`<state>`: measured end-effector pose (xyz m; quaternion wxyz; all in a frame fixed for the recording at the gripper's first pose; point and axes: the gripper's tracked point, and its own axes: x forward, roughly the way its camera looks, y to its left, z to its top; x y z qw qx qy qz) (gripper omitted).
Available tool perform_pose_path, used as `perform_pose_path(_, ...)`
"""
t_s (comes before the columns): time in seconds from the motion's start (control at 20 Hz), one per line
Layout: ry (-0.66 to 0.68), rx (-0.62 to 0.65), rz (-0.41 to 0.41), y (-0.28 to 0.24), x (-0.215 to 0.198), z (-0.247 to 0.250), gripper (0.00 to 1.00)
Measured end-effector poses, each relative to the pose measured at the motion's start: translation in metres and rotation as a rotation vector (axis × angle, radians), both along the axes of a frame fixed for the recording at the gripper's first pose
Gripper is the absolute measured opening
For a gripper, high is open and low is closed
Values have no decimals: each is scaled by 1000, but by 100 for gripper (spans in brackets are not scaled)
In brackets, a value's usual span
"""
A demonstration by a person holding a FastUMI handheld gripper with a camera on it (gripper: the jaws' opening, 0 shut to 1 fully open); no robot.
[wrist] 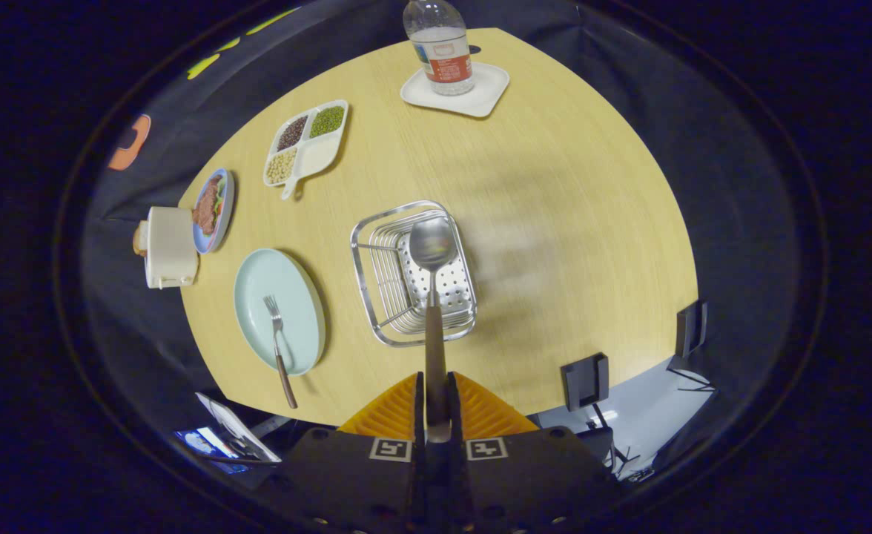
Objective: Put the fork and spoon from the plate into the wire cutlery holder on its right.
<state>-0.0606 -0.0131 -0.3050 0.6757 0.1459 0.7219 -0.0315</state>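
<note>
Wooden-handled spoon pinched in my claw, bowl held over the wire cutlery holder for dropping (fork waits on plate).

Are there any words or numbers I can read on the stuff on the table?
None can be read.
Bottle: its label has print, too blurred to read.
Square black-and-white marker patches at the base of the tool: patterns, not words.
The tool is shut on the spoon, above the wire cutlery holder.
</note>
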Motion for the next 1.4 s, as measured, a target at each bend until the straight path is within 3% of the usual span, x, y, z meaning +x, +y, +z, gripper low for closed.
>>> perform_pose_path(0.25,-2,-8,-32,1,-3,5,31)
perform_pose_path(0.4,8,28,-38,6,-9,5,31)
perform_pose_path(0.6,31,30,-59,5,-17,6,12)
perform_pose_path(0.8,-4,43,-48,5,-18,12,5)
perform_pose_path(1.15,-4,45,-83,4,-20,21,5)
perform_pose_path(1.25,-10,49,-82,7,-17,18,9)
perform_pose_path(1.3,-11,53,-86,7,-17,22,18)
perform_pose_path(1.4,-16,43,-75,8,-21,25,48)
